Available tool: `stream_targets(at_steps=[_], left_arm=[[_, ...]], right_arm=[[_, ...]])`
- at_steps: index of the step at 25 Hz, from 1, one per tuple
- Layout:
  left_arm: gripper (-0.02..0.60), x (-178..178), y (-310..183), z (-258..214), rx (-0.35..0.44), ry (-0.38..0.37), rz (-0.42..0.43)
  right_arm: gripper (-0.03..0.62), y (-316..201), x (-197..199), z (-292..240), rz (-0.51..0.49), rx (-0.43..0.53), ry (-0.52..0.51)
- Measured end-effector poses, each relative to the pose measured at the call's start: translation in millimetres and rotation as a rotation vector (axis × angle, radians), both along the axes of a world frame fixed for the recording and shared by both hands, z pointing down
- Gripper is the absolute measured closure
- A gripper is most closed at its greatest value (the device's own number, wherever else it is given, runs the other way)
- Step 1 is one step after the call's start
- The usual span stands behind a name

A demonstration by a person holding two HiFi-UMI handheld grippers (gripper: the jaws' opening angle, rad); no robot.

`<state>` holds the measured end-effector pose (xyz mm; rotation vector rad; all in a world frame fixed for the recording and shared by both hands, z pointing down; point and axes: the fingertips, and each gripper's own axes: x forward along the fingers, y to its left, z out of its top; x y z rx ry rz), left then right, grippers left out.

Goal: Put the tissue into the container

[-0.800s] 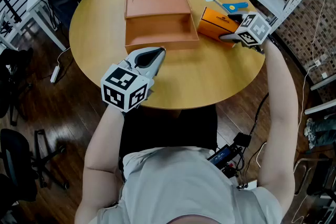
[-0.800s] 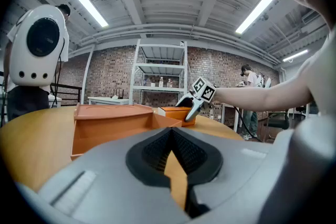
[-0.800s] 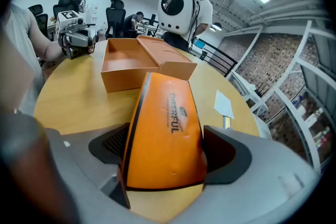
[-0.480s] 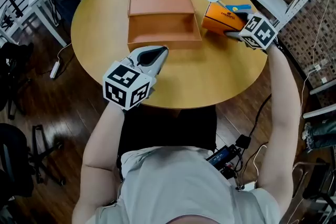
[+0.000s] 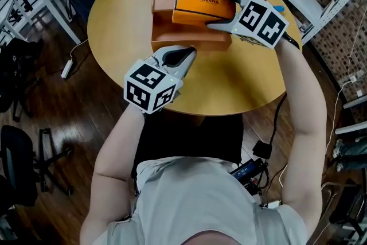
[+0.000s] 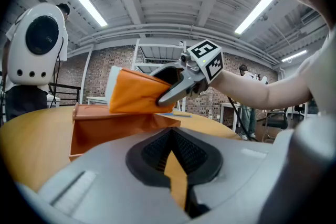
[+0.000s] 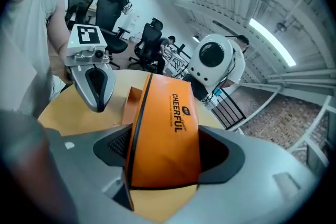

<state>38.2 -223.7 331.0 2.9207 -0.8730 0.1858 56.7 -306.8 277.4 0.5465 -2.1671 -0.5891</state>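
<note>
The right gripper (image 5: 213, 8) clamped the orange tissue pack (image 5: 200, 3) above the container (image 5: 172, 40); the left gripper (image 5: 182, 57) sat closed, empty. The pack apparently tilted: levelling it between the walls before release was advised.

Tissue pack (image 5: 203, 4): orange soft rectangular pack, black "CHEERFUL" print on its top face, upper centre of the head view, lying flat and off the surface, clamped across its width by the right gripper (image 5: 218, 8), whose jaws stand wide on its two long sides; in the right gripper view it fills the gap between the jaws (image 7: 165, 139). Container (image 5: 189, 42): open terracotta-coloured box with low walls, directly under the pack in the upper centre of the frame, its far part largely covered by the pack. In the left gripper view the pack (image 6: 134, 93) tilts slightly, just over the container's rim (image 6: 115, 131).
</note>
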Motion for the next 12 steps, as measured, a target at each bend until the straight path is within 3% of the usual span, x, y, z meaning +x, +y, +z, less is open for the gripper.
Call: stream_targets(at_steps=[6,12], left_arm=[[0.581,-1,0,0,0.001,-0.005,0.012],[0.581,-5,0,0,0.002,-0.004,0.017]], right_arm=[[0.232,-10,-32,54,-0.055,-0.145,0.101],[0.221,-21,-26,86,-0.043,-0.253,0.177]])
